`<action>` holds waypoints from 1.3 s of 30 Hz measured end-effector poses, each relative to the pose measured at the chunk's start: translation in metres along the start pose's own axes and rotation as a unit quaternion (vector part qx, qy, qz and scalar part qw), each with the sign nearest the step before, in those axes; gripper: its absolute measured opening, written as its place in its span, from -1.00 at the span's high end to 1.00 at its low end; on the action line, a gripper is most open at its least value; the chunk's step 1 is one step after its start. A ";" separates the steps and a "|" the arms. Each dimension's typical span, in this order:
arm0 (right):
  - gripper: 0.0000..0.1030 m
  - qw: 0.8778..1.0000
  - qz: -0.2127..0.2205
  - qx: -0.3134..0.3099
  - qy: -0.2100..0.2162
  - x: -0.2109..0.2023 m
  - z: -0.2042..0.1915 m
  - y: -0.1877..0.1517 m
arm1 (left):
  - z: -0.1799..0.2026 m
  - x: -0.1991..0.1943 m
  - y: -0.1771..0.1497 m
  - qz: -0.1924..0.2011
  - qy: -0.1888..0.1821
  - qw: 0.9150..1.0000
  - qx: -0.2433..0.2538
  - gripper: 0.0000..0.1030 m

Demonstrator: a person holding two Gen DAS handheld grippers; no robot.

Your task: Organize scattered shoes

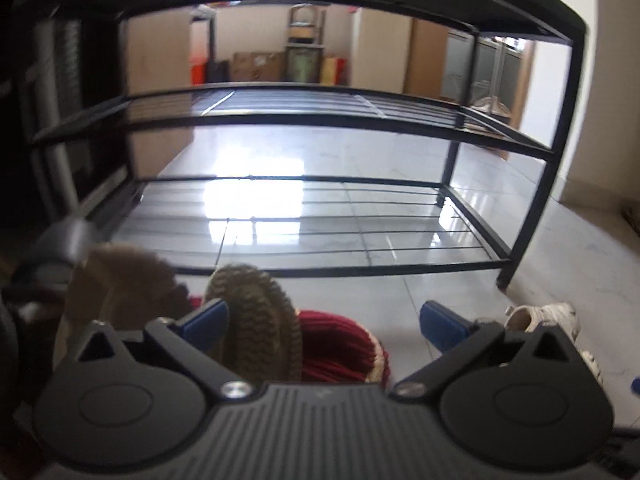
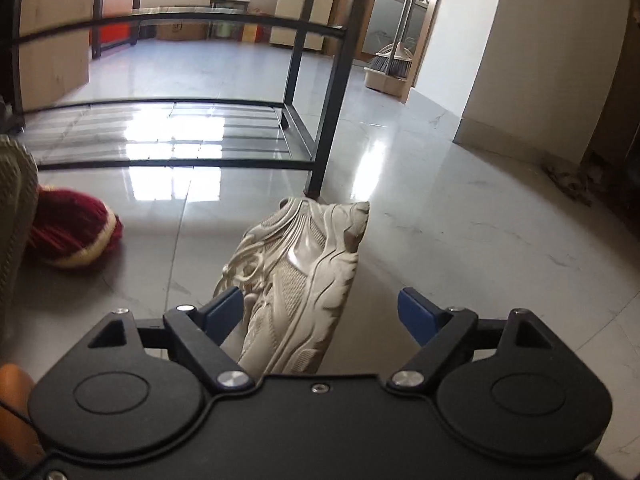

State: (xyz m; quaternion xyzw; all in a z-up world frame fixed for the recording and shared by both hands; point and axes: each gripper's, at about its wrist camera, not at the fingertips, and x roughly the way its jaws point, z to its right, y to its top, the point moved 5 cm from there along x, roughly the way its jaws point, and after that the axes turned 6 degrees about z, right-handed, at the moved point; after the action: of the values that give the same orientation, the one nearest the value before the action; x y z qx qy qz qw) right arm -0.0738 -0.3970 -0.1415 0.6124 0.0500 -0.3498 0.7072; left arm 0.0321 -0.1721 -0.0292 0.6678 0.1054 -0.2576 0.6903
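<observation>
The black metal shoe rack (image 1: 304, 120), 3 wire tiers, stands bare. Just before its right leg lies the beige mesh chunky-soled sneaker (image 2: 296, 276), probably light and springy; grip its padded collar. The right gripper (image 2: 320, 312) straddles it, jaws apart, no firm clamp evident. Left of that leg, the red ribbed knit slipper (image 1: 336, 344), brown tread upturned, looks soft; the left gripper (image 1: 324, 320) gapes.

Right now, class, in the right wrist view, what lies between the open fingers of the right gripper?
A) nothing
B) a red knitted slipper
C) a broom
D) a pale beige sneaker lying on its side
D: the sneaker lies on its side on the floor, between the fingers of the right gripper, which do not press on it.
</observation>
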 end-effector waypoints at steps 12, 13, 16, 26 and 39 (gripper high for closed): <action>-0.15 0.995 -0.065 0.071 0.029 0.036 -0.003 -0.031 | -0.023 0.033 -0.036 -0.056 0.018 0.997 -0.052 -0.99; -0.15 0.994 -0.066 0.077 0.032 0.036 -0.001 -0.031 | -0.023 0.033 -0.037 -0.058 0.016 0.997 -0.054 -0.99; -0.11 0.987 -0.064 0.135 0.060 0.036 0.017 -0.034 | -0.022 0.031 -0.038 -0.057 0.009 0.997 -0.052 -0.99; -0.03 0.922 -0.079 0.365 0.098 0.033 0.104 -0.068 | -0.024 0.027 -0.039 -0.065 -0.003 0.996 -0.055 -0.99; -0.10 0.924 -0.109 0.367 0.027 0.030 0.128 -0.095 | -0.022 0.027 -0.040 -0.068 -0.007 0.996 -0.050 -0.99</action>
State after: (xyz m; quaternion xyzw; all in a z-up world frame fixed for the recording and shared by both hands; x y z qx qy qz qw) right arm -0.1503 -0.5262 -0.2039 0.8287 0.0035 -0.4021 0.3893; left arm 0.0400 -0.1551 -0.0788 0.6218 0.1582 -0.3027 0.7047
